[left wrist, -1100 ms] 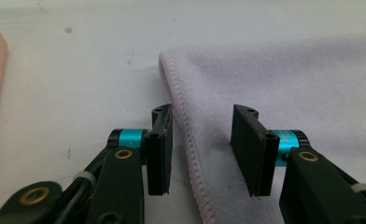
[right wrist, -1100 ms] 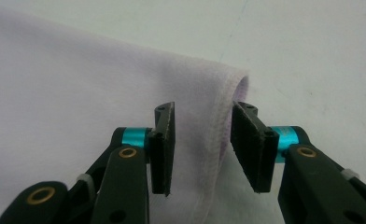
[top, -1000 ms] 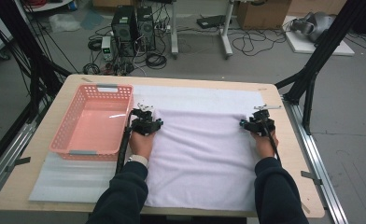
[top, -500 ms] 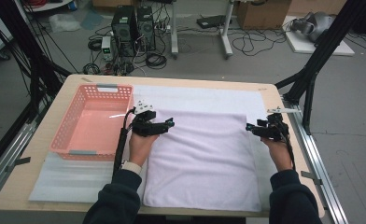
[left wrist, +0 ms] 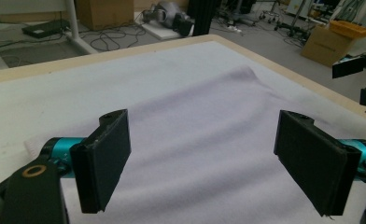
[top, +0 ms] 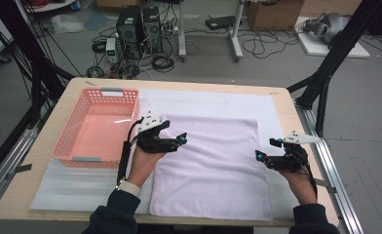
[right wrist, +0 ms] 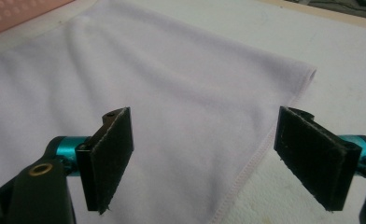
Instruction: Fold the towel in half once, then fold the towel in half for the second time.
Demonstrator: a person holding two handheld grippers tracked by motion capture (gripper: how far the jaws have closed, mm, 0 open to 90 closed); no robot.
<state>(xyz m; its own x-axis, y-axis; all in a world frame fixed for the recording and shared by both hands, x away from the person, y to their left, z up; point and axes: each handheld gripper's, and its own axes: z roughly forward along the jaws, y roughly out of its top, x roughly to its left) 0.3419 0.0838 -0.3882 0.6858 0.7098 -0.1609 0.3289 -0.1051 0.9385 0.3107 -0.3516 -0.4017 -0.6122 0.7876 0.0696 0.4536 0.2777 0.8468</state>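
Both jaws spread wide, grasping nothing: left gripper and right gripper above towel. Best to pinch opposite edges evenly.

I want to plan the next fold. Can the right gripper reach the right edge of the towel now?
Probably yes: the right gripper is open just beside the towel, and nothing lies between them.

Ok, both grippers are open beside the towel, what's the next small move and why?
Probably lower the left hand-held gripper and the right hand-held gripper onto the side edges of the towel and close. Both stand open and hold nothing, each at one side of the flat towel, which looks set for another fold.
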